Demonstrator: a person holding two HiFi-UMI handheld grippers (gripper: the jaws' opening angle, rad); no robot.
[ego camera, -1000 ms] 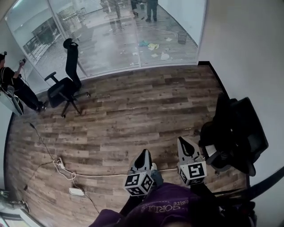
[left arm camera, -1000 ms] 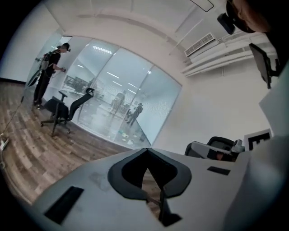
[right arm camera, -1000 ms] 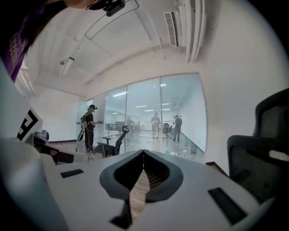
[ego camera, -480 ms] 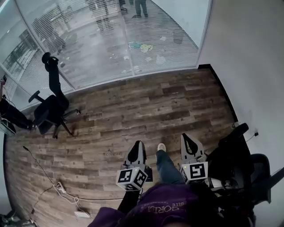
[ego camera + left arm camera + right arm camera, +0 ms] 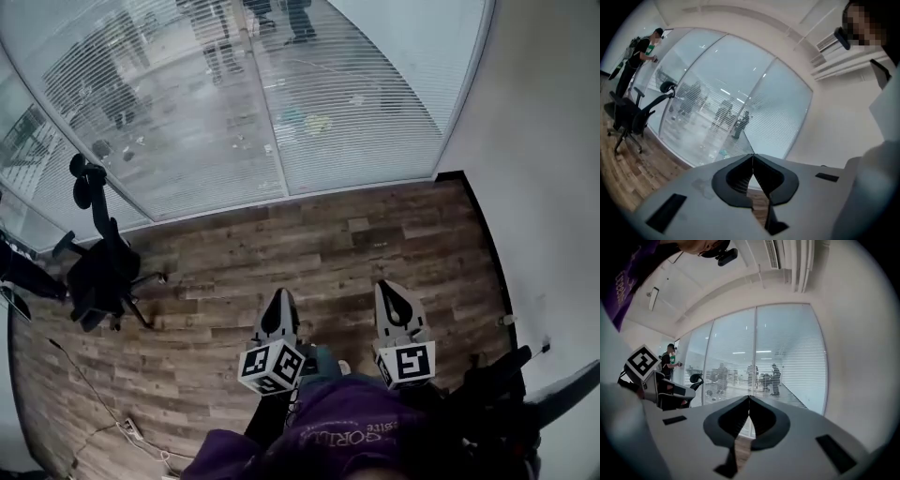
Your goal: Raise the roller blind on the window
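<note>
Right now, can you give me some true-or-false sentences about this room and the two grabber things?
1. The left gripper and the right gripper both have their jaws together, with nothing between them. True.
2. The blind is rolled all the way up. False: it hangs down over the window.
3. A black office chair stands on the floor at the left, near the window. True.
4. The right gripper touches the blind. False: bare floor lies between them.
5. The floor is carpet. False: it is wooden planks.
</note>
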